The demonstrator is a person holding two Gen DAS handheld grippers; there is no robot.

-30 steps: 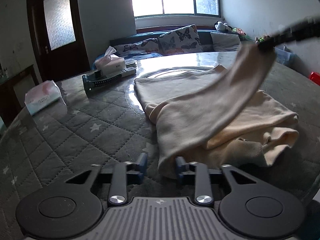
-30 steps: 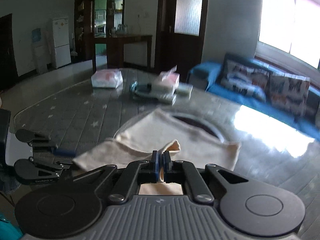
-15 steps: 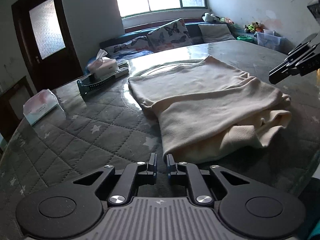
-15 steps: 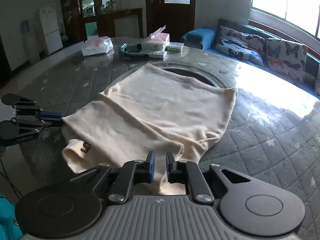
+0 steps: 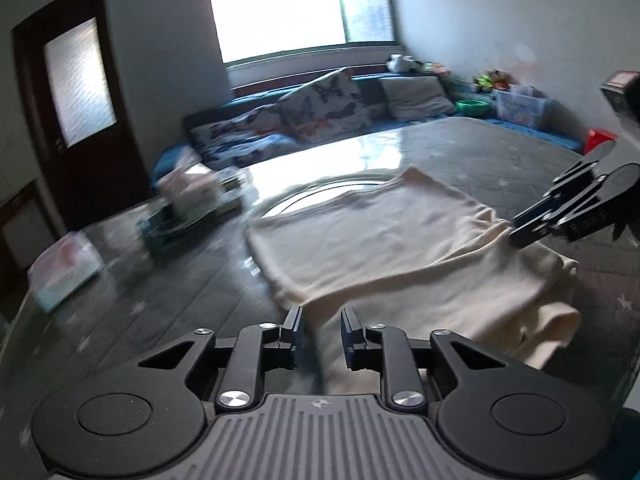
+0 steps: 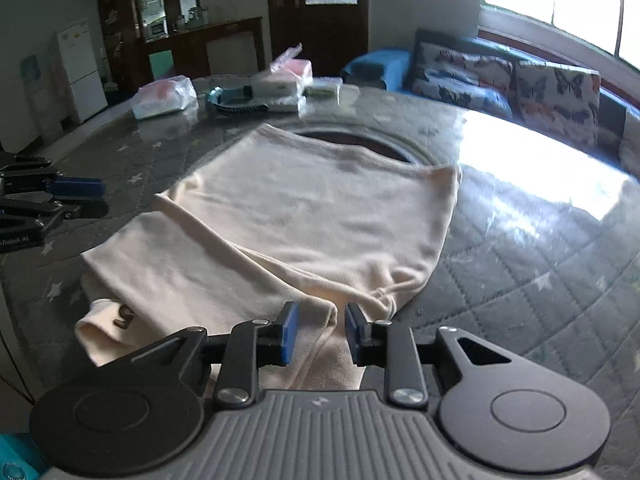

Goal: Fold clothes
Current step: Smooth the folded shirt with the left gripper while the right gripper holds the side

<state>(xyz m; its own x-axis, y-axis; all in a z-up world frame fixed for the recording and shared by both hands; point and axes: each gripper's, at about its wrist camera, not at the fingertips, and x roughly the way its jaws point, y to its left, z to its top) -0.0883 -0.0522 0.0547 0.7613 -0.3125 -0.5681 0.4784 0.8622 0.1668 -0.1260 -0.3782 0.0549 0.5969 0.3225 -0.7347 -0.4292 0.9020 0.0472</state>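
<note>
While the cream garment (image 6: 304,216) lies folded on the quilted tabletop (image 6: 520,280), both jaws are opening; left hand-held gripper (image 5: 320,330) and right hand-held gripper (image 6: 320,332) straddle its near edges, pads unclamped.

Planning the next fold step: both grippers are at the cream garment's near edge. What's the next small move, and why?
Probably ease both down and close on the near edge. The left gripper and right gripper have jaws opening, fabric of the cream garment between but unpinched; it lies half-folded, with bunched layers there.
</note>
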